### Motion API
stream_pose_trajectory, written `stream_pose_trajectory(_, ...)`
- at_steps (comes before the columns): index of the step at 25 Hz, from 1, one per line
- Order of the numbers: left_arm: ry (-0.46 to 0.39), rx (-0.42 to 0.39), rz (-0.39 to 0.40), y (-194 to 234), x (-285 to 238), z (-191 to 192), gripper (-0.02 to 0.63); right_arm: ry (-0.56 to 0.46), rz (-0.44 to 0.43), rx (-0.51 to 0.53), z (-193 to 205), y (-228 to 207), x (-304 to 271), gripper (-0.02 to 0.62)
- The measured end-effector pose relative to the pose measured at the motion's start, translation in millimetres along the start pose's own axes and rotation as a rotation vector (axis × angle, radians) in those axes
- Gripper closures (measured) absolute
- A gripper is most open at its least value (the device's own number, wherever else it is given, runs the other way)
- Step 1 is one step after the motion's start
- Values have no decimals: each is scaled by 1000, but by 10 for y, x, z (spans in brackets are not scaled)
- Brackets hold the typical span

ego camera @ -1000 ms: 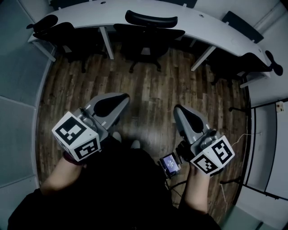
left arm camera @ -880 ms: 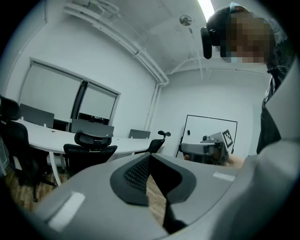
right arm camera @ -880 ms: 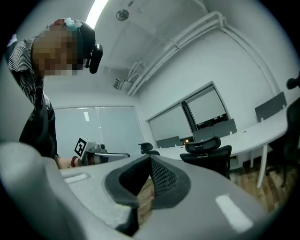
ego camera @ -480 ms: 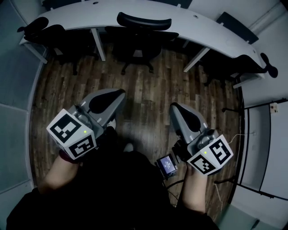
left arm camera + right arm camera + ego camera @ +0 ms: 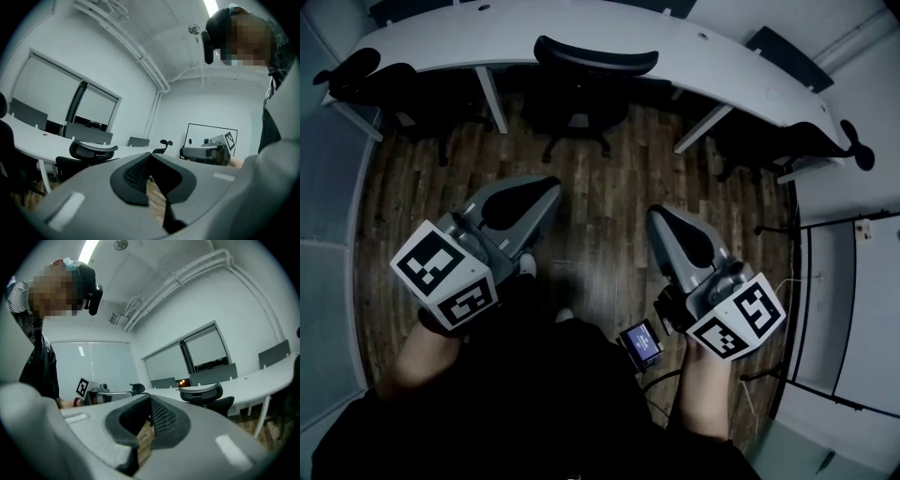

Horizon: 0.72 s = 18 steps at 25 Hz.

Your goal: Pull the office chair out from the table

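Left gripper (image 5: 546,190), jaws closed together on nothing, points level above the wooden floor (image 5: 609,178). Ahead at centre, the black office chair (image 5: 592,58) sits tucked under the curved white surface (image 5: 431,37), well apart from both grippers. Right gripper (image 5: 661,221), likewise closed and empty, is held alongside. The pull looks not yet begun: reaching, gripping and drawing the chair out all remain.

office chair (image 5: 595,56) seat seemingly under table (image 5: 441,30), base dim

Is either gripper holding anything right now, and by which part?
Nothing is held. The left gripper and right gripper are both shut and empty, short of the office chair.
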<state>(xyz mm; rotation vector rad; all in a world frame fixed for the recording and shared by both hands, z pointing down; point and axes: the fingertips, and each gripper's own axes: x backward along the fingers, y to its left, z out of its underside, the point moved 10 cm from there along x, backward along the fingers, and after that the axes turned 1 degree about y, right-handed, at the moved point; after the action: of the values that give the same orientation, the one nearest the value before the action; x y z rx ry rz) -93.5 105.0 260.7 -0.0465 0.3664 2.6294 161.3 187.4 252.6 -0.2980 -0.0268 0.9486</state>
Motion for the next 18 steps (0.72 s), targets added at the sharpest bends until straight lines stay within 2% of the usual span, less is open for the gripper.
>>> stream_pose_trajectory(3, -5, 4, 8, 233, -43, -73, 604, 9, 7, 12, -87, -45, -248, 595)
stream_pose_trajectory(13, -12, 5, 68, 1430, -233, -452, 604, 27, 65, 55, -457, -174, -1398, 595)
stream_pose_trajectory(18, -10, 1, 105, 1871, -277, -488, 604, 37, 98, 58, -487, -232, -1819, 594)
